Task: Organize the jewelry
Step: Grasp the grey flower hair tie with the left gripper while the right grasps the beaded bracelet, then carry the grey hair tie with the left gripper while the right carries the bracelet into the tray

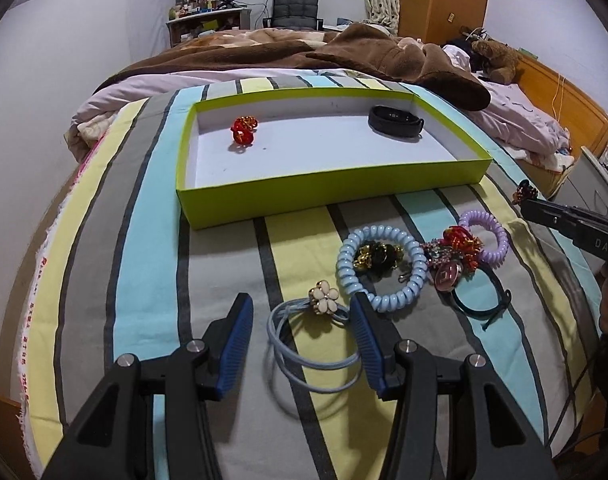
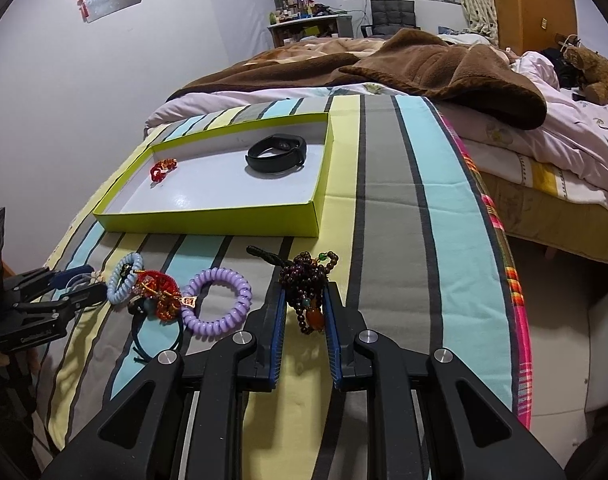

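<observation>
Two pieces lie in the tray (image 1: 332,196): a red charm (image 1: 243,130) and a black band (image 1: 396,122). In front of it are two coil ties, one blue (image 1: 378,264) and one purple (image 1: 486,236). The left gripper (image 1: 301,312) is spread around a flower tie (image 1: 323,297); the right gripper (image 2: 306,300) pinches a bead bracelet (image 2: 308,280).

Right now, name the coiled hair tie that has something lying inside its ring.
The light blue coiled hair tie: a dark gold-trimmed ornament sits inside its ring, whereas the purple coiled hair tie's ring shows only bedsheet.

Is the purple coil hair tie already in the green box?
No, the purple coil tie lies on the striped cloth, outside the green box.

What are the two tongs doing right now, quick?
Left tongs: open, around the blue hair tie with the flower, not squeezing it.
Right tongs: closed on the dark beaded bracelet.
</observation>
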`<state>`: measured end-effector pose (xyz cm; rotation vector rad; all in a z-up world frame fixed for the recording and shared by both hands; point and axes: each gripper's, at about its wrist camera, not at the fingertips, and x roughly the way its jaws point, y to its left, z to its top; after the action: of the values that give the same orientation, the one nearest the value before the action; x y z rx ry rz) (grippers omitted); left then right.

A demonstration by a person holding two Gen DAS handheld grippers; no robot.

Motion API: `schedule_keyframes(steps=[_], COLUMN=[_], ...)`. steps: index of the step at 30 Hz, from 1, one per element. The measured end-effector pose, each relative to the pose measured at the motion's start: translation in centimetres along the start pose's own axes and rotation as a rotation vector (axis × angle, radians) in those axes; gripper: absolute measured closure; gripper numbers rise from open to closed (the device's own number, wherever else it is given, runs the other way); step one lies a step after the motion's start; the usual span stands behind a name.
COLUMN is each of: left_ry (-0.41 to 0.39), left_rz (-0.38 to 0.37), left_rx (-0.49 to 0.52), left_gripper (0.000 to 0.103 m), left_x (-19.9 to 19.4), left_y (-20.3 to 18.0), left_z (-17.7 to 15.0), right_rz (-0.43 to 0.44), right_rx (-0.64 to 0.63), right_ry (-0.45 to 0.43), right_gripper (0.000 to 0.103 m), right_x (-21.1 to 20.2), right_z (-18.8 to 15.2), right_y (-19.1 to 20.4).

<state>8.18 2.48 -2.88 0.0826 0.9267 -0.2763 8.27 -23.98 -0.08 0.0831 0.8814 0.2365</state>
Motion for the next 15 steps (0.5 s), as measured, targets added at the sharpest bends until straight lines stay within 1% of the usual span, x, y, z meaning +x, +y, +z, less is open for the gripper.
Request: schedule_keyframes(steps=[1,3,5,9,11,14,15], left_ry=[-0.002,-0.009,-0.014,-0.019,-0.025,-0.032,-0.033], left_rz=[-0.001,-0.002,-0.012,-0.024,-0.033,-0.036,-0.035], left_rx=[-0.001,-0.005,-0.014,-0.015,-0.029,-0.052,-0.051], left_gripper=[0.051,0.054,0.070,0.079,0.088,0.093,0.094], left_x=[0.03,0.06,0.01,0.08,0.06,0.12,0.12], left_y=[0.02,0.03,0.07,-0.03,0.11,0.39,0.37], left_z=[-0.02,-0.02,0.04,0.18,0.18,0.19,0.18], right_rz=[0.001,0.002,0.002,0.003,0.003,0.002,0.003], right_rx=[-0.001,0.001,0.004,0.007,0.009,0.008,0.007], right_ry=[0.001,0.001,0.002,0.004,0.003,0.003,0.003], right_gripper=[0.084,0.084,0.084,0.084,0.084,0.084,0.084], right_x=[0.04,0.08,0.14,0.17,0.18,0.18,0.18], right_z=[0.02,0.00,-0.03,-0.07,-0.08,-0.08,-0.09], right_y=[0.02,0.01,-0.02,-0.12,-0.17,-0.17,-0.17])
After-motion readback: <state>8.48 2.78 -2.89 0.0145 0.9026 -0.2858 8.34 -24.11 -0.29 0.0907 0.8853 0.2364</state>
